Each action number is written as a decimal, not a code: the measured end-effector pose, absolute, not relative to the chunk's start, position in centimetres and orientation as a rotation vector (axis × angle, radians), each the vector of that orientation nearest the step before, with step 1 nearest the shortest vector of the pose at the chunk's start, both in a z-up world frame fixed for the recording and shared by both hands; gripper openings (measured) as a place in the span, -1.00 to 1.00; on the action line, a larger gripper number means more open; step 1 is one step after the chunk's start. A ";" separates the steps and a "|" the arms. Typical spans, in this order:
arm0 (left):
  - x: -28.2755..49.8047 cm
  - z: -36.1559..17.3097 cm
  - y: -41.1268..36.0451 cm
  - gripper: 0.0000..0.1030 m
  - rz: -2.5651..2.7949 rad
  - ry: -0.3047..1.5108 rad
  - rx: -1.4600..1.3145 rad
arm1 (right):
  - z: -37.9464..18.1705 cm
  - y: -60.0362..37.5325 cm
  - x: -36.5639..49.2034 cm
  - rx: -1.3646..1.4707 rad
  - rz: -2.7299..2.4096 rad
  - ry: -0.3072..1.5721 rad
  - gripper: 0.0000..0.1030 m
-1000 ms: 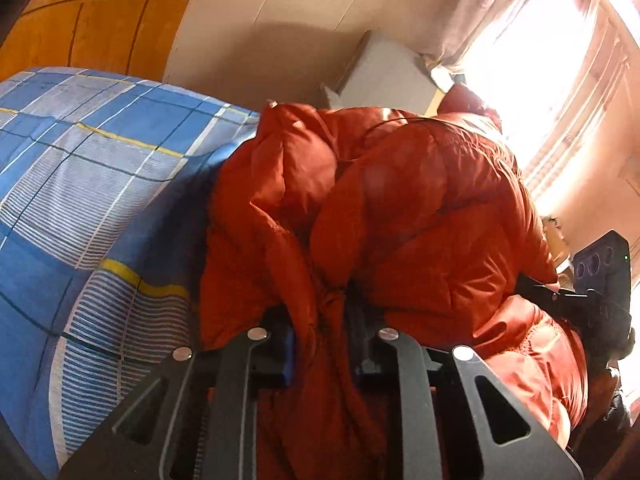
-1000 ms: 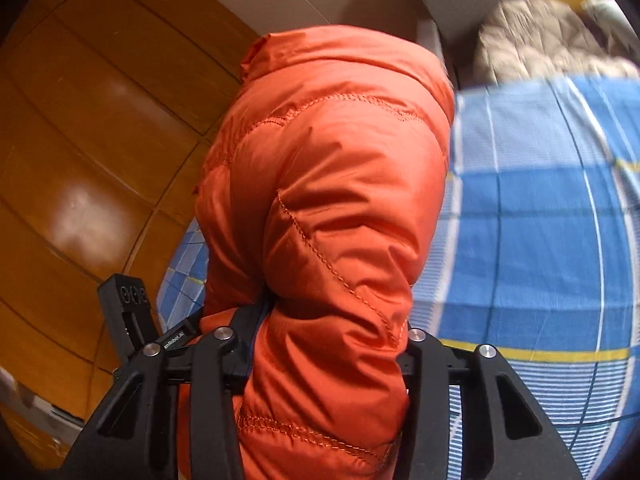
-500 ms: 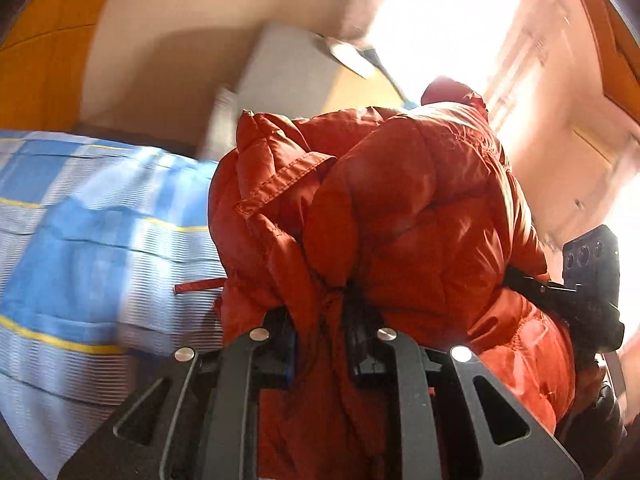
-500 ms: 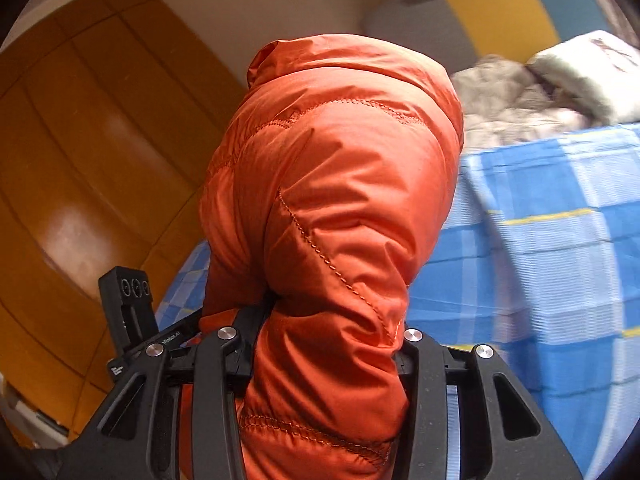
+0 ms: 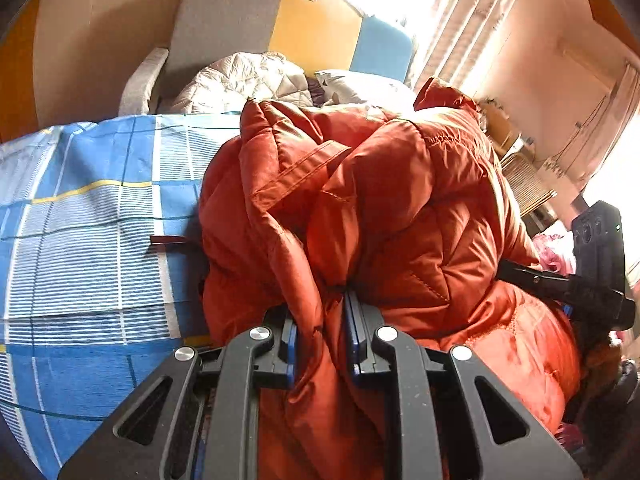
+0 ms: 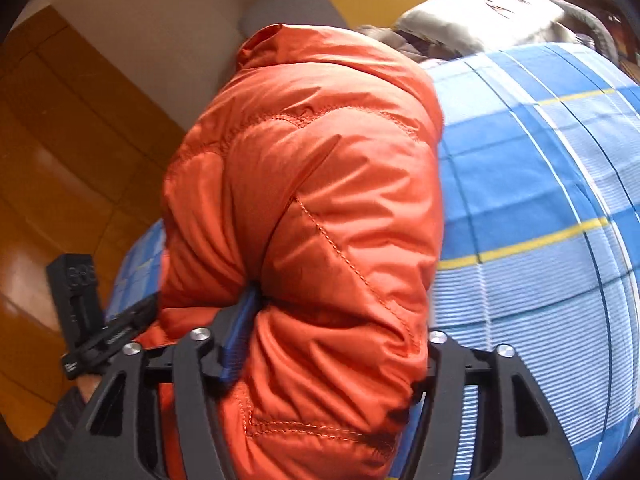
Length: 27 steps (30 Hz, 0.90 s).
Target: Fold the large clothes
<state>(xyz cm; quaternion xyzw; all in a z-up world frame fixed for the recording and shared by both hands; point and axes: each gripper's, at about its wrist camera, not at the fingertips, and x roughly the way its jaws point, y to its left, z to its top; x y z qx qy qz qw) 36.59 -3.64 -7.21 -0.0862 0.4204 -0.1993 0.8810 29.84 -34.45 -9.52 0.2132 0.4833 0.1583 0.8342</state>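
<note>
Jacket: the orange puffer jacket is bunched up between the two claws, bulging forward of both, over the blue checked bedspread.
Left claw: the left gripper is clamped tight on a thin gathered fold of the jacket, blue pads pressing in from each side.
Right claw: the right gripper has a fat padded roll of the jacket filling the gap; its jaws have just been opening, and I'd say the padding is puffing out to fill them rather than being squeezed, though the far finger is buried in fabric.
How it handles: looks light, soft and springy, with a slick shell; I'd expect it to puff back after every fold and slide out of a loose pinch.
Where to grab: a seam, hem or flat double layer, as the left claw has, looks safer than a thick quilted bulge.
Ahead of the claws: a pale quilted coat and a pillow lie heaped at the headboard.
In the way: the bedspread to the left claw's left looks free for laying the jacket down; the heap beyond would crowd a far reach.
</note>
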 end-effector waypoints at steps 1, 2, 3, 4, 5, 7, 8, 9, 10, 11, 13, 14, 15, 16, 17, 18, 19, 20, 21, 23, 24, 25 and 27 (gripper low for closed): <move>36.6 -7.2 -3.9 -0.66 -0.403 0.875 -0.155 | -9.5 -34.3 29.8 0.446 0.319 1.022 0.44; 36.5 -7.1 -4.1 -0.66 -0.395 0.874 -0.139 | -9.4 -34.1 29.6 0.424 0.281 1.023 0.53; 36.5 -6.8 -4.1 -0.65 -0.387 0.873 -0.133 | -9.1 -33.8 29.5 0.404 0.256 1.022 0.53; 36.1 -6.8 -4.3 -0.65 -0.379 0.872 -0.128 | -8.8 -33.5 29.3 0.390 0.240 1.020 0.63; 35.9 -6.7 -4.4 -0.64 -0.371 0.868 -0.122 | -8.2 -33.4 29.2 0.348 0.189 1.017 0.74; 35.5 -6.5 -4.8 -0.63 -0.353 0.855 -0.105 | -6.8 -32.1 29.1 0.264 0.112 1.008 0.74; 35.5 -6.4 -5.1 -0.62 -0.341 0.847 -0.098 | -6.1 -31.5 28.9 0.219 0.060 0.997 0.74; 35.5 -6.6 -5.0 -0.61 -0.332 0.841 -0.099 | -5.4 -30.9 28.7 0.186 0.020 0.978 0.74; 35.1 -6.6 -5.1 -0.61 -0.328 0.838 -0.104 | -4.6 -29.9 28.4 0.152 -0.037 0.947 0.74; 35.0 -6.6 -5.1 -0.60 -0.320 0.835 -0.112 | -4.6 -30.0 28.0 0.144 -0.051 0.934 0.74; 34.6 -6.5 -5.1 -0.58 -0.308 0.829 -0.112 | -3.7 -28.4 27.1 0.126 -0.077 0.897 0.72; 34.3 -6.4 -5.2 -0.57 -0.306 0.824 -0.111 | -3.4 -27.6 26.8 0.110 -0.102 0.879 0.71; 34.1 -6.3 -5.2 -0.56 -0.303 0.818 -0.112 | -3.2 -26.9 26.6 0.103 -0.109 0.863 0.69; 34.0 -6.2 -5.2 -0.56 -0.298 0.812 -0.112 | -3.3 -26.5 27.0 0.100 -0.113 0.859 0.62; 33.8 -6.2 -5.2 -0.55 -0.294 0.806 -0.109 | -3.3 -26.1 27.5 0.091 -0.121 0.860 0.61; 33.9 -6.2 -5.2 -0.54 -0.292 0.802 -0.107 | -3.3 -25.6 27.8 0.084 -0.120 0.864 0.61; 33.8 -6.2 -5.2 -0.53 -0.289 0.799 -0.106 | -3.2 -25.3 27.8 0.081 -0.118 0.869 0.59; 33.7 -6.3 -5.2 -0.52 -0.284 0.797 -0.109 | -3.6 -24.8 28.3 0.067 -0.125 0.875 0.59; 33.5 -6.3 -5.3 -0.52 -0.281 0.796 -0.110 | -3.9 -24.4 28.5 0.048 -0.130 0.882 0.59; 33.5 -6.4 -5.4 -0.52 -0.272 0.790 -0.105 | -3.9 -23.5 28.7 0.029 -0.136 0.902 0.58; 33.6 -6.5 -5.4 -0.52 -0.268 0.789 -0.104 | -4.1 -23.2 28.8 0.022 -0.137 0.912 0.58; 33.6 -6.6 -5.4 -0.51 -0.264 0.788 -0.104 | -4.3 -22.9 28.7 0.011 -0.140 0.916 0.58; 33.5 -6.7 -5.4 -0.51 -0.257 0.784 -0.107 | -4.8 -22.9 28.8 0.014 -0.145 0.929 0.58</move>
